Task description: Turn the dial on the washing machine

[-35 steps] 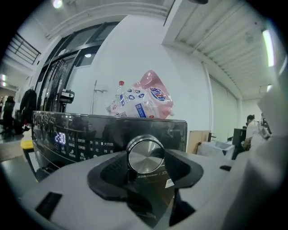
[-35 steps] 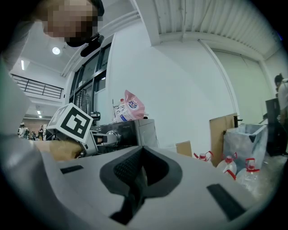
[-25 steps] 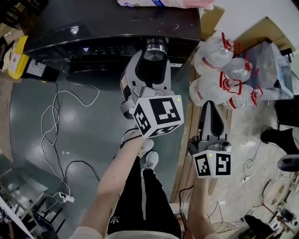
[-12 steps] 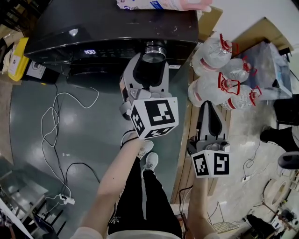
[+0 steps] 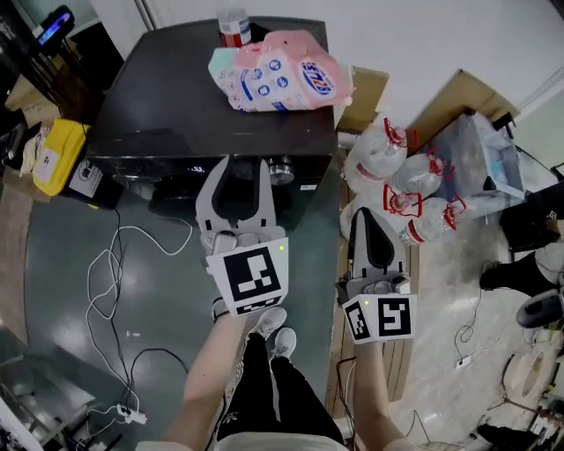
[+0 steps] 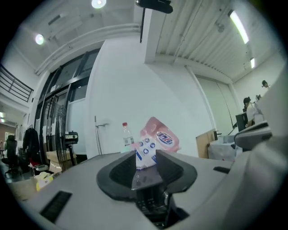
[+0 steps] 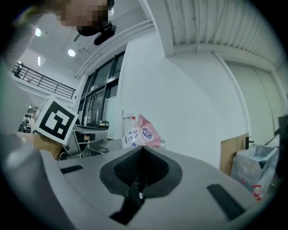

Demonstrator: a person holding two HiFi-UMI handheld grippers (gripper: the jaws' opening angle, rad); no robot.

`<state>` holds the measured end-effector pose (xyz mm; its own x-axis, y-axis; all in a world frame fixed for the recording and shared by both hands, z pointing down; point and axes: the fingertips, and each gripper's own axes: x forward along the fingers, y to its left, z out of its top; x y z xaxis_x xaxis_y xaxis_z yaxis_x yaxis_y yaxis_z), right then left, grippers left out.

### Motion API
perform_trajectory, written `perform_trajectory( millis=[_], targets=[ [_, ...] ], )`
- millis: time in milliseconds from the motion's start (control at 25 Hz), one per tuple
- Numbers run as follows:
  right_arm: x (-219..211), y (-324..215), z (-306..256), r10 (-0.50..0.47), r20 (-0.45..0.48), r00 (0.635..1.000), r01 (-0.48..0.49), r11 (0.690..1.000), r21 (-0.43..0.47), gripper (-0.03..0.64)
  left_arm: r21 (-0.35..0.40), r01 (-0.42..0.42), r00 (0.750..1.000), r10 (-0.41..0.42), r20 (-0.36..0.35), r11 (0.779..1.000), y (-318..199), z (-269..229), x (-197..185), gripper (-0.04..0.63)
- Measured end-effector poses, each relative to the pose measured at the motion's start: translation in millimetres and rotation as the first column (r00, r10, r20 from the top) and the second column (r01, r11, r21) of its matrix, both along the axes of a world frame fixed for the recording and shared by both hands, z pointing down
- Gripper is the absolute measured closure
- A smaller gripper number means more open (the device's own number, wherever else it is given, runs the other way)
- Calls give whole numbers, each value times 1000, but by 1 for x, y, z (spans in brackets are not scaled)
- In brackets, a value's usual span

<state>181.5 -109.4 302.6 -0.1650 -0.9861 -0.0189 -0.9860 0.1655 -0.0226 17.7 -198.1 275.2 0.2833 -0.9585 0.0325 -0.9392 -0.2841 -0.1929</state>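
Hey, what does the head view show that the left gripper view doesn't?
Only the head view: the dial on the washing machine, the floor cable and the water bottles. Only the left gripper view: ceiling lights and people far right. Both: the pink bag and the red-capped bottle.

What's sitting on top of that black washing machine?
A pink pouch lies on the washing machine, a bottle standing behind it. Anything beneath the pouch is covered.

Person's legs (image 5: 264, 383) past bottom edge
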Motion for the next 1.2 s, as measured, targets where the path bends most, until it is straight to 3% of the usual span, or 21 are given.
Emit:
perform_trajectory(
  millis=[280, 520, 720, 760, 800, 840, 1000, 1120, 1200],
  targets=[
    [-25, 19, -104, -20, -40, 999, 22, 998, 52, 614, 55, 44, 999, -42, -24, 998, 61, -93, -56, 581],
    [-46, 54, -147, -33, -50, 998, 36, 997, 65, 614, 66, 68, 997, -66, -26, 996, 104, -134, -95, 594],
    [-53, 67, -143, -27, -46, 999, 29, 999, 42, 614, 50, 32, 999, -30, -40, 998, 115, -138, -88, 591],
    [-53, 67, -141, -23, -44, 999, 25, 999, 36, 614, 28, -1, 999, 3, -47, 1000, 113, -133, -79, 532],
    [-53, 65, -138, -18, -43, 999, 20, 999, 29, 614, 2, -38, 998, 38, -52, 999, 110, -125, -69, 433],
    [-53, 64, -136, -13, -42, 999, 14, 1000, 23, 614, -28, -70, 996, 69, -52, 997, 105, -113, -59, 407],
    [-50, 61, -115, 4, -47, 999, -5, 1000, -15, 614, -197, -138, 990, 133, -40, 971, 70, -35, -21, 407],
    [-37, 61, -89, 37, -61, 997, -41, 997, -70, 614, -374, -146, 985, 102, -136, 916, 37, 43, 5, 378],
    [-25, 56, -73, 64, -64, 996, -71, 992, -101, 614, -442, -131, 983, 56, -177, 888, 16, 80, 18, 348]
  ],
)
